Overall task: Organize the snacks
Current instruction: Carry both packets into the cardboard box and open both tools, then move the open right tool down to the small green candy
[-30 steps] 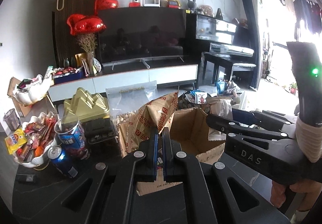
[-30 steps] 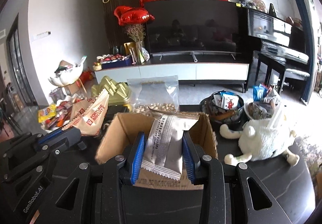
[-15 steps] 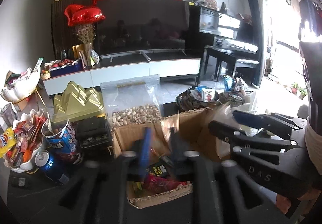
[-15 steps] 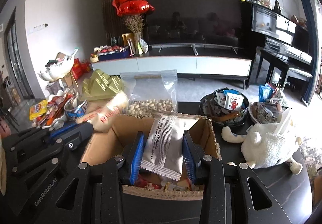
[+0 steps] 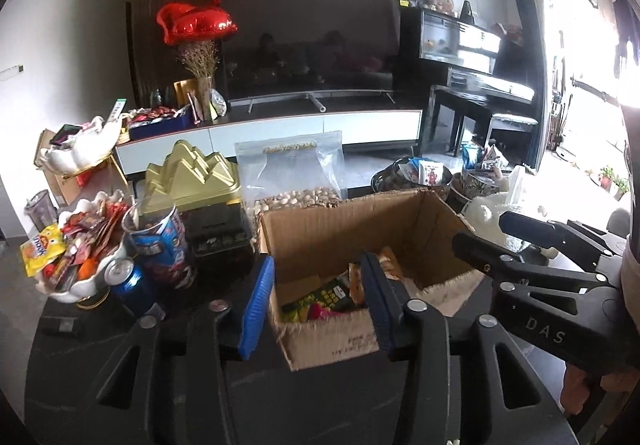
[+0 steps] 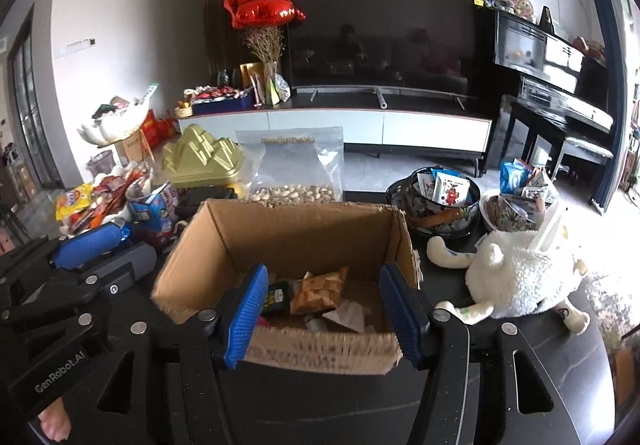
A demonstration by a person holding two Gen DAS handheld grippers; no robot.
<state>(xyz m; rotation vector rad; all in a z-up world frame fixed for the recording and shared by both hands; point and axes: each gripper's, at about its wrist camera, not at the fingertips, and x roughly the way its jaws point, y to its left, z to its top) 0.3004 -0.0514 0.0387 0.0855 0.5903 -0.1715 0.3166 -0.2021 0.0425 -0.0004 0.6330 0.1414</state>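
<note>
An open cardboard box (image 5: 344,229) (image 6: 296,233) stands on the dark table and holds several snack packets. The brown fortune-biscuit packet (image 6: 322,290) and the silver packet (image 6: 346,315) lie inside it. My left gripper (image 5: 316,303) is open and empty over the box's near left corner. My right gripper (image 6: 322,319) is open and empty over the box's near edge. The right gripper also shows at the right of the left wrist view (image 5: 516,241). The left gripper also shows at the left of the right wrist view (image 6: 100,253).
Left of the box are a white bowl of sweets (image 5: 72,257), a blue can (image 5: 130,285), a snack cup (image 5: 158,241), a gold tin (image 5: 192,177) and a bag of pistachios (image 5: 292,181). Right of it are two snack bowls (image 6: 440,205) and a white plush toy (image 6: 516,277).
Both grippers have opened and let go of their packets. The fortune-biscuit packet and the silver packet have dropped into the box.
</note>
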